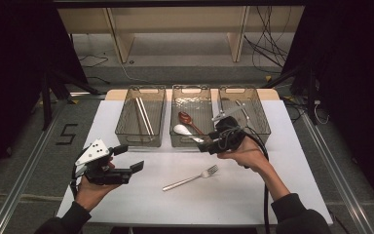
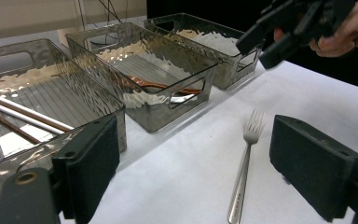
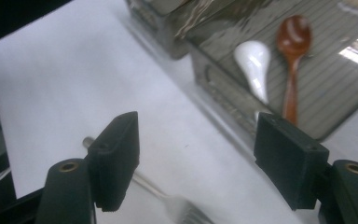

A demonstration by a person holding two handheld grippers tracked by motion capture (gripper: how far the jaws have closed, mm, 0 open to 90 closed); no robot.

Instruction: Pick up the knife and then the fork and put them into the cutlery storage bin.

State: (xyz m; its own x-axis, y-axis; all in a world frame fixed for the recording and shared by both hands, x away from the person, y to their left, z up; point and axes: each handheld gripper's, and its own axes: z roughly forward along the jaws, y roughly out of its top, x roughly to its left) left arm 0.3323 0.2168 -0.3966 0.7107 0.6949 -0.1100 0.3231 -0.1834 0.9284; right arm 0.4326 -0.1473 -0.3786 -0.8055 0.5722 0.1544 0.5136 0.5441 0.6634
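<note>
The fork (image 1: 191, 179) lies flat on the white table (image 1: 126, 204), between the two grippers. The right gripper (image 1: 205, 145) is in the air just above and a little past the fork's prongs, near the front wall of the middle bin (image 1: 191, 142). Its jaws are spread wide with nothing in them. Looking along those jaws, the fork (image 3: 168, 198) lies low down between them, not touching them. The left gripper (image 1: 131, 158) is off to the side of the fork's handle end, well apart from it. Its jaws are spread wide too and hold nothing. Seen from it, the fork (image 2: 243, 168) points its prongs away, toward the bins, and its handle back toward the person. In the middle bin lie a white spoon (image 3: 255, 67) and a brown spoon (image 3: 292, 56).
</note>
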